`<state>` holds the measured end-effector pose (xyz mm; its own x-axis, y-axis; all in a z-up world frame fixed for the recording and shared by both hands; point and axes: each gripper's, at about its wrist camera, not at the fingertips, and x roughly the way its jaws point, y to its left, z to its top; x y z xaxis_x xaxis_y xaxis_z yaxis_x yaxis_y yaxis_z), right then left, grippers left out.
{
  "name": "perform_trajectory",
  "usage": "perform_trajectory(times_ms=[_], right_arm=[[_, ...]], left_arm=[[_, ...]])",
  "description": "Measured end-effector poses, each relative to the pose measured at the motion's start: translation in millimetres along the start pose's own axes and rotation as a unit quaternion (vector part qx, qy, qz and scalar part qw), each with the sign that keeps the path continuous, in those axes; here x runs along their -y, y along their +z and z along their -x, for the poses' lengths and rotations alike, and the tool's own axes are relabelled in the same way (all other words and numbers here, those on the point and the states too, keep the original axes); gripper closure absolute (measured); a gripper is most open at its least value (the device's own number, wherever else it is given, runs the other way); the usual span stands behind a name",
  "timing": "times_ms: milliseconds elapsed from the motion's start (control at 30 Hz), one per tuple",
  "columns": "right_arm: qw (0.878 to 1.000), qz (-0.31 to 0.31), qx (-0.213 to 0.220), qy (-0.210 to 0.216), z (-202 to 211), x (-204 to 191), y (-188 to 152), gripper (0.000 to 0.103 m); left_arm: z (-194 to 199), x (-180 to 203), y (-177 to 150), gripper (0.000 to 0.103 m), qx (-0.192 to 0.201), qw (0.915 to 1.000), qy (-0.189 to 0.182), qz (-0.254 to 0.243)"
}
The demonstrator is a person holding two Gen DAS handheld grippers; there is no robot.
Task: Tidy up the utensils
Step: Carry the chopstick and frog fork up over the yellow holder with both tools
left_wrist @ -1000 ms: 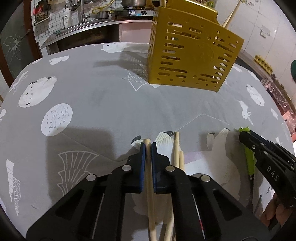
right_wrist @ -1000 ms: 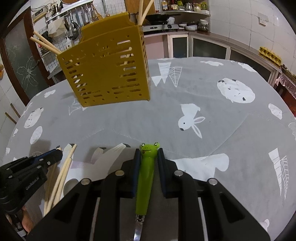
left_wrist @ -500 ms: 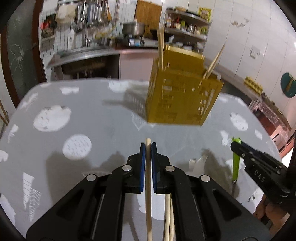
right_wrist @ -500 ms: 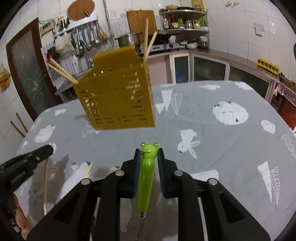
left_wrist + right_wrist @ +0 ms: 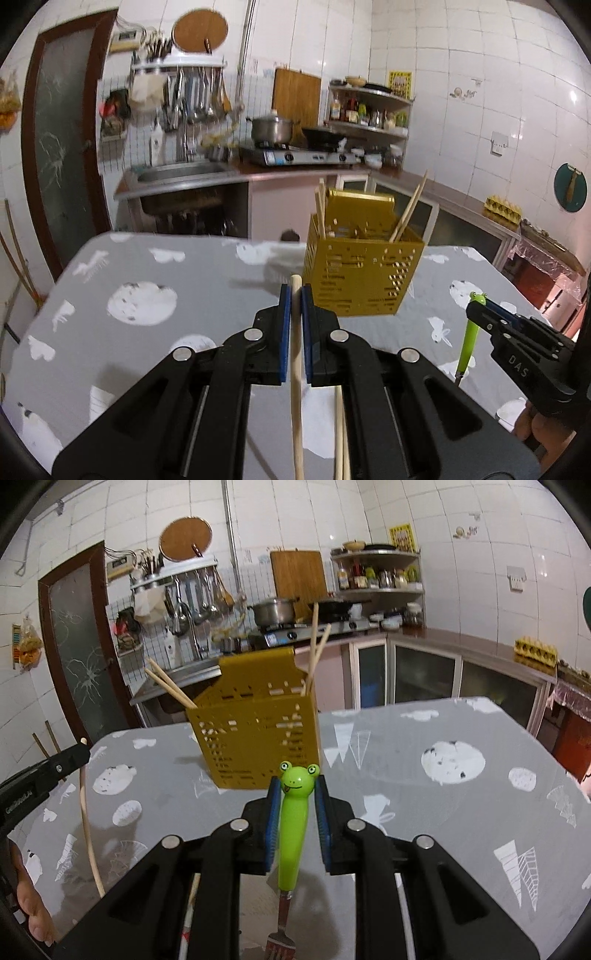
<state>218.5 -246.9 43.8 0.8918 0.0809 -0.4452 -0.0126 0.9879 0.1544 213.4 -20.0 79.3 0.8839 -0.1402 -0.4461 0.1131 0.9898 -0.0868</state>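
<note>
My left gripper (image 5: pixel 295 295) is shut on a wooden chopstick (image 5: pixel 296 387) and holds it above the table. My right gripper (image 5: pixel 295 788) is shut on a fork with a green frog handle (image 5: pixel 293 823), tines down. The yellow perforated utensil holder (image 5: pixel 360 275) stands on the table ahead, also in the right wrist view (image 5: pixel 258 749), with several chopsticks in it. The right gripper (image 5: pixel 476 312) with the frog fork (image 5: pixel 469 339) shows at the right of the left view. The left gripper (image 5: pixel 83 751) and its chopstick (image 5: pixel 86 823) show at the left of the right view.
More chopsticks (image 5: pixel 341 435) lie on the table (image 5: pixel 140 332) below my left gripper. The table has a grey cloth with white prints. A kitchen counter with sink (image 5: pixel 184 177) and stove (image 5: pixel 295 157) stands behind the table.
Both grippers have lifted their utensils off the table and tilted up. The holder now sits lower and farther ahead in both views.
</note>
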Motion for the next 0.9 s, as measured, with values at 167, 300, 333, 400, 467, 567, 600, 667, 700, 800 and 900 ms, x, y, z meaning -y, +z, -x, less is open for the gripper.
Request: perform_trajectory(times_ms=[167,300,333,400,467,567,600,667,700,800,900], right_arm=[[1.000,0.016,0.027,-0.002,10.4,-5.6,6.8,0.084],[0.999,0.021,0.037,0.000,12.7,-6.6,12.6,0.084],[0.999,0.023,0.040,0.001,12.8,-6.8,14.7,0.084],[0.999,0.024,0.043,0.002,11.8,-8.3,18.2,0.084],[0.999,0.026,0.046,0.003,10.5,-8.7,21.5,0.084],[0.998,0.030,0.052,0.007,8.9,-9.9,27.9,0.084],[0.998,0.031,0.053,0.008,8.4,-10.1,29.9,0.084],[0.998,0.035,0.057,0.008,7.4,-10.9,33.7,0.084],[0.998,0.037,0.059,0.009,7.0,-11.2,35.9,0.084],[0.997,0.039,0.063,0.010,5.8,-11.5,43.1,0.084],[0.997,0.040,0.071,0.009,6.3,-10.5,52.5,0.084]], left_arm=[[9.7,1.5,5.2,0.098,0.032,0.9993,0.015,-0.013],[11.0,-1.8,8.6,0.099,0.046,0.9987,0.021,-0.011],[10.0,-2.9,9.3,0.099,0.047,0.9986,0.021,-0.011],[9.5,-4.1,12.8,0.098,0.053,0.9983,0.022,-0.011],[10.1,-3.7,16.3,0.099,0.061,0.9978,0.023,-0.012],[10.6,-3.0,21.5,0.098,0.073,0.9970,0.024,-0.016],[10.4,-2.6,22.5,0.099,0.075,0.9968,0.023,-0.016],[9.0,-3.0,27.8,0.098,0.080,0.9964,0.020,-0.014],[8.3,-2.1,30.5,0.098,0.083,0.9962,0.020,-0.014],[6.2,-0.3,37.7,0.098,0.091,0.9955,0.018,-0.017],[4.5,1.8,45.8,0.099,0.097,0.9951,0.011,-0.014]])
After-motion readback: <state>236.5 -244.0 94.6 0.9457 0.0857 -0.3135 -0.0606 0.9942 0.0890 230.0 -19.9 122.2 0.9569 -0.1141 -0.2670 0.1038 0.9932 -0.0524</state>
